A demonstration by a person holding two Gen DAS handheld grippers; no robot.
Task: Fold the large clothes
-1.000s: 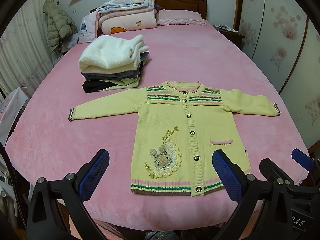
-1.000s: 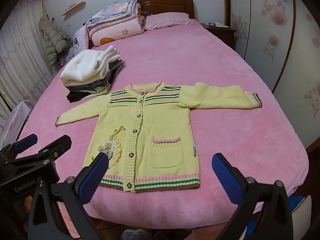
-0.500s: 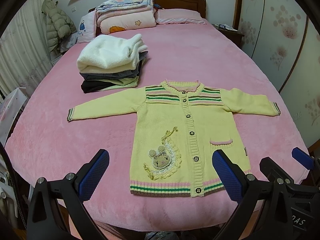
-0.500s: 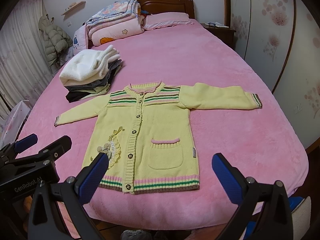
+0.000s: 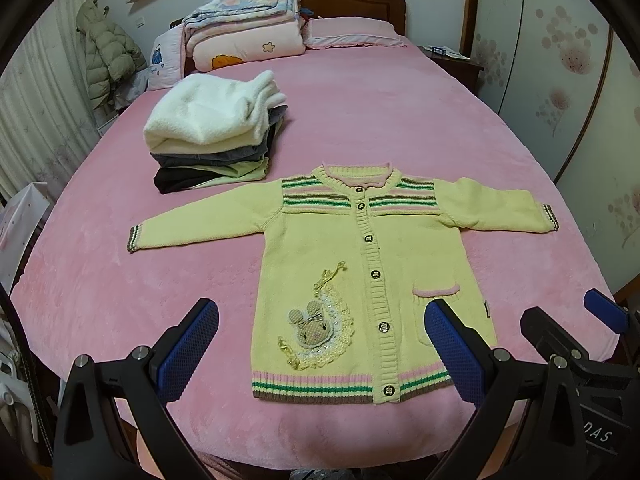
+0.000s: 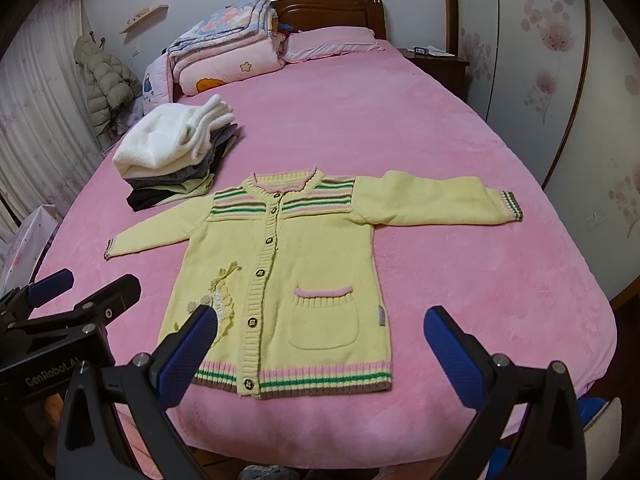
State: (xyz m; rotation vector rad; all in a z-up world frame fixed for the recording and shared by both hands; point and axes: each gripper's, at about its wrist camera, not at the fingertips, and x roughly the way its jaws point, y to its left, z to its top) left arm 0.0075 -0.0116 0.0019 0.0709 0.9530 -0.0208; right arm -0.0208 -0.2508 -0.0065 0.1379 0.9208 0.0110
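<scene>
A yellow knitted cardigan (image 5: 360, 264) with striped yoke, a rabbit patch and one pocket lies flat, buttoned, sleeves spread, on the pink bed (image 5: 360, 120). It also shows in the right wrist view (image 6: 288, 264). My left gripper (image 5: 320, 352) is open and empty, held above the bed's near edge in front of the cardigan's hem. My right gripper (image 6: 320, 352) is open and empty, just right of the left one, also before the hem. The right gripper shows at the left view's right edge (image 5: 576, 332); the left gripper shows in the right wrist view (image 6: 76, 300).
A stack of folded clothes (image 5: 216, 136) topped by a white fleece lies at the back left of the cardigan. Folded quilts (image 5: 244, 28) and a pillow (image 5: 352, 34) sit at the headboard. A nightstand (image 5: 452, 60) stands at the right, wardrobe doors (image 5: 560, 80) beside it.
Both grippers have drifted slightly; the cardigan sits a little lower and nearer in view. Nothing was touched, and both grippers stay open.
</scene>
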